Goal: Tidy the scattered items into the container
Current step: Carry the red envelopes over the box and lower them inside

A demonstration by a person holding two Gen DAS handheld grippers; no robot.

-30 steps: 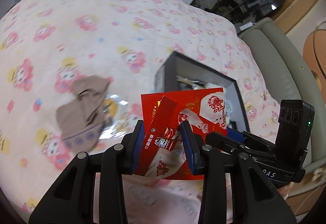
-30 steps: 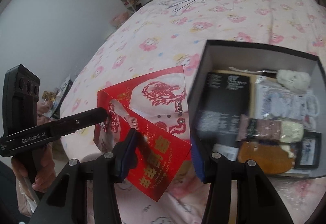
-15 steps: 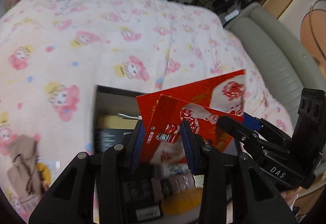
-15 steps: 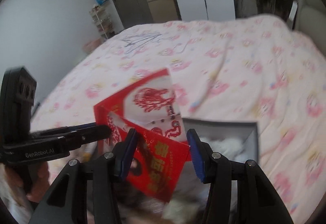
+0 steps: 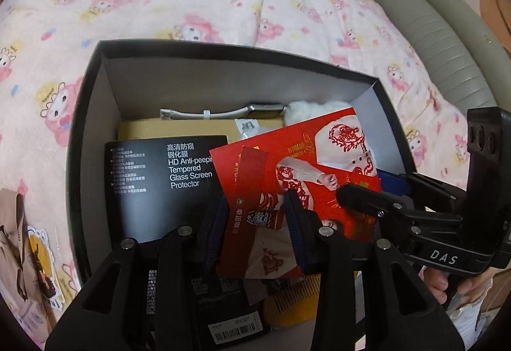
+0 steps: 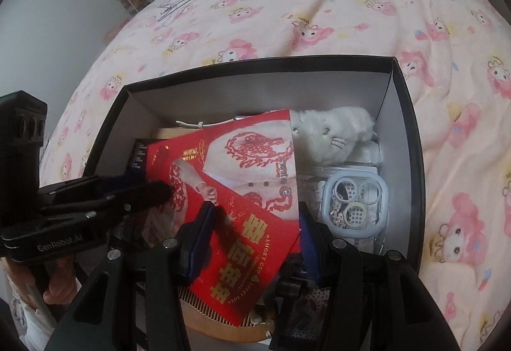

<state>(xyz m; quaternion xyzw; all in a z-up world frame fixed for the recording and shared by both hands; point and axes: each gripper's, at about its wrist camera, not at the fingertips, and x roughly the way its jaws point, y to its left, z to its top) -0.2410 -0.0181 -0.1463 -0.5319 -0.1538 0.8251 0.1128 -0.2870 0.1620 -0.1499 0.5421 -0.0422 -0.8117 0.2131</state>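
- Carried across the pink cartoon-print bedspread [image 5: 223, 0] within the last second, the glossy red paper packet with papercut motifs [image 5: 297, 178] now hangs over the open black cardboard box [image 5: 92, 115], which a second ago lay off to the side.
- Left wrist view: the left gripper [image 5: 255, 223] pinches the packet's lower edge between its blue pads; the right gripper [image 5: 361, 194] reaches in from the right. A black screen-protector carton [image 5: 159, 185] and a white cable [image 5: 204, 113] already lie inside. A beige sock [image 5: 12, 242] remains on the bedspread, outside the box.
- Right wrist view: the right gripper [image 6: 255, 233] straddles the packet's corner, jaws spread and apparently not clamping. A white plush toy [image 6: 335, 134] and a clear lidded case [image 6: 354, 204] sit beneath.
- Step in hand: placing the packet. Next likely calls for lowering it flat and releasing.
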